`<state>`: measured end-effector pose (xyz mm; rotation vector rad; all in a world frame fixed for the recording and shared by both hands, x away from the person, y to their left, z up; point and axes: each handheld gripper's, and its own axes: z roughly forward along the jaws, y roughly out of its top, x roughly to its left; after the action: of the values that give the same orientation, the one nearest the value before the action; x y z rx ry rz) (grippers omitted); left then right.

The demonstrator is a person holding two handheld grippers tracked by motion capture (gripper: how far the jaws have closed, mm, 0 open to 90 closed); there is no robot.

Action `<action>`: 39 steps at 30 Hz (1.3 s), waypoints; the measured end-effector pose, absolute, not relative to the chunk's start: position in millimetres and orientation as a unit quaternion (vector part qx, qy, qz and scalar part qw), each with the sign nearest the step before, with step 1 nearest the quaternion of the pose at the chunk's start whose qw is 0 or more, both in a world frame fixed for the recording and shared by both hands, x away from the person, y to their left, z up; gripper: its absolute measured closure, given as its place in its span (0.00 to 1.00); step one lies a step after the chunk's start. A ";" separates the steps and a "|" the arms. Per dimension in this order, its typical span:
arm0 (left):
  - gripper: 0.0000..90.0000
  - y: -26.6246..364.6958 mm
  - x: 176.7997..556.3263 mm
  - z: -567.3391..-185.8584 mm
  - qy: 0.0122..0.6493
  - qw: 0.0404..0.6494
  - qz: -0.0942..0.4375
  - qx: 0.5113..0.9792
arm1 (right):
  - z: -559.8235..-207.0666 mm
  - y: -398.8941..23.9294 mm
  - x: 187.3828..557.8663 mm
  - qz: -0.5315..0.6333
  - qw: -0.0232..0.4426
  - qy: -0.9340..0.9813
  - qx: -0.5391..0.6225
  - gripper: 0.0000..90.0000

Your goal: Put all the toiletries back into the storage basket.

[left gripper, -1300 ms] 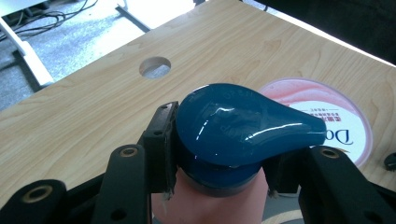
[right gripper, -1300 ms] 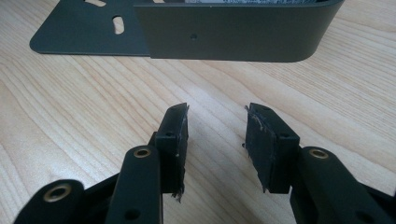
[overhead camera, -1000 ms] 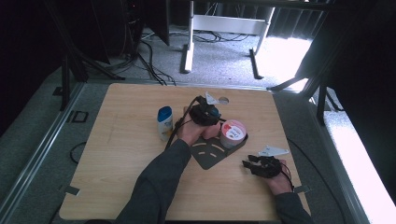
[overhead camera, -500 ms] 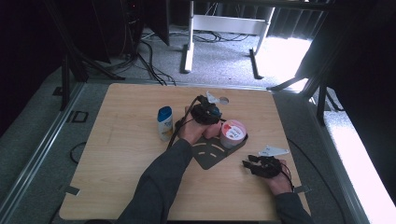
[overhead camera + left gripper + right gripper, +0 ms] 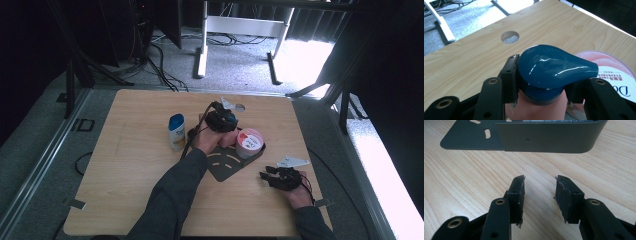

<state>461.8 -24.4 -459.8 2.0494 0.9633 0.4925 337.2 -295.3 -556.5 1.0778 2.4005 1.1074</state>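
Blue-capped pink bottle is clamped in left gripper fingers beside pink tub; right gripper fingers gape empty.

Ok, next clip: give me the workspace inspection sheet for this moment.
Surface: wooden table, round hole near far edge.
Job's things: pink bottle with blue pump cap; pink-lidded tub on dark metal rack.
Clutter: white bottle with blue cap, upright, apart.
Grippers: left gripper shut on pump bottle's neck; right gripper open, nothing between jaws, near the rack.
Cables: trailing from left gripper; more on floor.
Surroundings: grey carpet, white desk frame.
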 end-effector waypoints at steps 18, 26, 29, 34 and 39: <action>0.59 -26.8 463.2 -461.1 0.390 0.405 0.200 0.802 | -556.5 -295.2 337.1 0.384 0.143 0.832 0.373 0.65; 0.58 -27.9 460.9 -461.7 0.387 0.400 0.207 0.805 | -556.5 -295.1 337.1 0.384 0.143 0.832 0.374 0.65; 0.58 -27.4 461.0 -462.1 0.386 0.401 0.206 0.805 | -556.5 -295.0 337.0 0.384 0.144 0.832 0.374 0.65; 0.56 -27.8 460.5 -462.0 0.385 0.399 0.206 0.806 | -556.6 -295.1 337.0 0.384 0.144 0.832 0.374 0.65; 0.49 -26.7 460.9 -464.2 0.388 0.403 0.191 0.806 | -556.6 -295.0 336.8 0.383 0.144 0.832 0.374 0.65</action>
<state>460.9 -26.7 -464.2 2.0358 0.9812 0.4831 336.8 -295.0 -556.6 1.0786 2.3982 1.1054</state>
